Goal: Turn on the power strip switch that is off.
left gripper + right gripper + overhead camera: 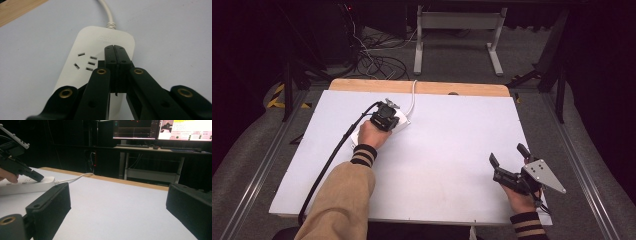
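Observation:
A white power strip lies on the white table top, left of centre, with its socket holes facing up. Its white cable runs off over the far edge. My left gripper is shut, jaws pressed together with nothing between them, and its tips rest on the strip's top near the cable end. From above, the left gripper covers most of the power strip. My right gripper is open near the front right, well apart from the strip. Between the right gripper's jaws is bare table.
A wooden strip borders the table's far edge. Beyond it stand a metal desk frame, floor cables and monitors. The left gripper's black cable trails to the front edge.

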Motion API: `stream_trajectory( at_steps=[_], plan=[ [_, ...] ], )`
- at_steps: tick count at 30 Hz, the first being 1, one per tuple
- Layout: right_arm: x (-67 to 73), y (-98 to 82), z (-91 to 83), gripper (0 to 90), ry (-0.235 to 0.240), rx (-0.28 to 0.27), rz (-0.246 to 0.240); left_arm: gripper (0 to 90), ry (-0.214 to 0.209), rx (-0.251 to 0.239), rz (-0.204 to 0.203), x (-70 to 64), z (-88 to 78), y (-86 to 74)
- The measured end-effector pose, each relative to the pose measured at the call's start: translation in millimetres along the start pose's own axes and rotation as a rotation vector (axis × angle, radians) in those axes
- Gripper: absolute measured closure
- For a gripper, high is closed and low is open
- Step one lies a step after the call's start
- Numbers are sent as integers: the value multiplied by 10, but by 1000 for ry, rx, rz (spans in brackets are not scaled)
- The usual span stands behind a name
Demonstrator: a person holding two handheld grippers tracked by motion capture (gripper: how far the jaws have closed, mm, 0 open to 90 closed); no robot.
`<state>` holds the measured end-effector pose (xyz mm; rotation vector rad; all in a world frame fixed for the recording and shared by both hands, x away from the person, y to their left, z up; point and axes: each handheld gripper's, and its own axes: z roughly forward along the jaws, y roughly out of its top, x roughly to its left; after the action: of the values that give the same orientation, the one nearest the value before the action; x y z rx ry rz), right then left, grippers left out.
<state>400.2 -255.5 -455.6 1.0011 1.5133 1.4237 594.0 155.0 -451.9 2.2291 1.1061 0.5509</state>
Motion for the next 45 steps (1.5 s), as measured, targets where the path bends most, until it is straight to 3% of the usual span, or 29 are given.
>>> stream_trajectory(
  at_steps=[12, 16, 18, 23, 27, 32, 45],
  plan=[
    [-4, 1, -12, 61, -6, -2, -2, 900, 2, -14, -12, -29, -11, -35],
    [0, 2, -21, 61, -7, -2, 0, 900, 4, 5, -13, 9, -31, -46],
    [-1, 4, -23, 62, -8, -3, -3, 900, -18, -8, -32, 39, -31, -68],
    [1, 1, -15, 62, -6, -1, -5, 900, 1, -12, -24, 25, -24, -69],
    [9, 3, -10, 62, -5, -1, -6, 900, -17, -7, -31, 49, -19, -70],
    [5, 3, 4, 62, -4, 1, -5, 900, 8, -5, -17, 22, -19, -66],
    [22, -4, 22, 65, 6, 9, -12, 900, 3, -6, -31, 24, -20, -66]
  ],
)
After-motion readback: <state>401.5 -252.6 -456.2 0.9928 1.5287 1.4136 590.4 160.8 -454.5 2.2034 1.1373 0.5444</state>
